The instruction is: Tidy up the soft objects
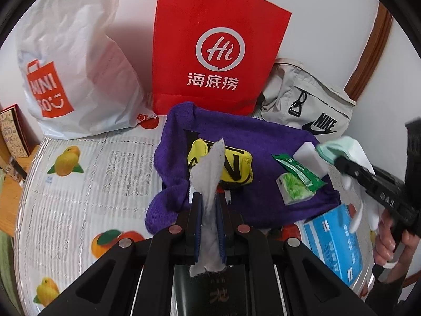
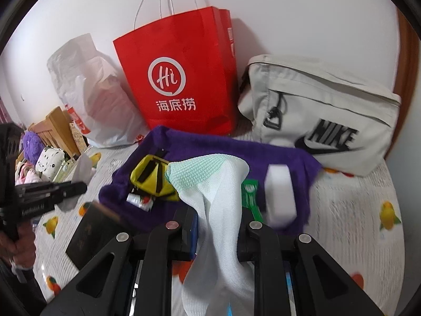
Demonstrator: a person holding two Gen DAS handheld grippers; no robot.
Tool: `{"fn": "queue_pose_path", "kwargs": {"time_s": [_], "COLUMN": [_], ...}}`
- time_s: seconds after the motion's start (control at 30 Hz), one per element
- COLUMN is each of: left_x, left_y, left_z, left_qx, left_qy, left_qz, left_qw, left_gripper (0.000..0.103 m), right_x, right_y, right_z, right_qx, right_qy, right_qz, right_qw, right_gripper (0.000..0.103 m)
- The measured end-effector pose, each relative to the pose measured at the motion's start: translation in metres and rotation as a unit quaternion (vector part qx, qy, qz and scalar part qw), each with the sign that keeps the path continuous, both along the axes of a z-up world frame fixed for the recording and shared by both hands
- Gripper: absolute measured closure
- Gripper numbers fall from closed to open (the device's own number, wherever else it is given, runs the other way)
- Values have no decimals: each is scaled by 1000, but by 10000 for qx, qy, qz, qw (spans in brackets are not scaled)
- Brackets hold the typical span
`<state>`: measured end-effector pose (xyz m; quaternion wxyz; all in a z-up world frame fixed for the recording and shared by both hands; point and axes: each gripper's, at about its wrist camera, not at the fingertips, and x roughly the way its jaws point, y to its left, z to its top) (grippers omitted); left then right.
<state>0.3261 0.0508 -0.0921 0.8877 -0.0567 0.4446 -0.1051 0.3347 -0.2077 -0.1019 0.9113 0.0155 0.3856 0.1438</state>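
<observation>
My left gripper (image 1: 209, 202) is shut on a grey-white cloth strip (image 1: 209, 173) and holds it above a purple towel (image 1: 263, 137). My right gripper (image 2: 219, 226) is shut on a white and mint knitted cloth (image 2: 223, 184), held over the same towel (image 2: 200, 142). On the towel lie a yellow and black pouch (image 1: 236, 168), a green tissue packet (image 1: 297, 184), a green sachet (image 1: 294, 167) and a white foam block (image 2: 280, 192). The right gripper also shows at the right of the left wrist view (image 1: 339, 162); the left gripper shows at the left of the right wrist view (image 2: 79, 187).
A red paper bag (image 1: 218, 50), a white Miniso plastic bag (image 1: 71, 73) and a grey Nike bag (image 2: 329, 110) stand against the wall. A blue box (image 1: 334, 239) and a dark booklet (image 2: 92, 231) lie on the fruit-print table cover (image 1: 86, 192). A wooden rack (image 2: 52, 129) stands at left.
</observation>
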Motion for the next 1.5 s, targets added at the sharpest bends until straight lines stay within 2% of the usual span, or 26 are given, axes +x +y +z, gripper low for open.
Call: {"fn": "queue_pose_path", "kwargs": {"time_s": [0.17, 0.33, 0.53, 0.7, 0.77, 0.83, 1.0, 1.23, 1.3, 1.5], "left_x": [19, 32, 42, 53, 55, 58, 64, 78, 82, 93], "left_y": [0, -1, -4, -12, -17, -22, -32, -44, -47, -57], "left_z": [-8, -16, -21, -26, -28, -29, -33, -45, -49, -59], "left_qx": [-85, -164, -244, -243, -227, -214, -247, -295, -299, -175], "left_qy": [66, 127, 161, 233, 261, 302, 417, 734, 776, 893], "left_qz": [-23, -78, -167, -281, -342, -401, -532, -624, -658, -690], "left_qw": [9999, 9998, 9994, 9990, 9988, 9985, 9974, 9949, 9944, 9935], "left_gripper": [92, 92, 92, 92, 92, 92, 92, 92, 92, 92], "right_x": [43, 75, 98, 104, 104, 102, 92, 51, 39, 6], "right_y": [14, 29, 34, 34, 34, 32, 30, 16, 6, -29], "right_z": [-10, -35, -63, -68, -67, -63, -45, -22, -20, -17], "right_qx": [40, 127, 86, 62, 65, 134, 68, -491, -463, -146], "right_qy": [223, 630, 1076, 1163, 1172, 1030, 803, 379, 279, 340], "right_qz": [43, 178, 126, 102, 141, 143, 185, 68, -79, -419], "right_qw": [9997, 9978, 9941, 9931, 9930, 9945, 9966, 9981, 9985, 9984], "right_gripper": [84, 81, 80, 72, 46, 36, 36, 36, 36, 36]}}
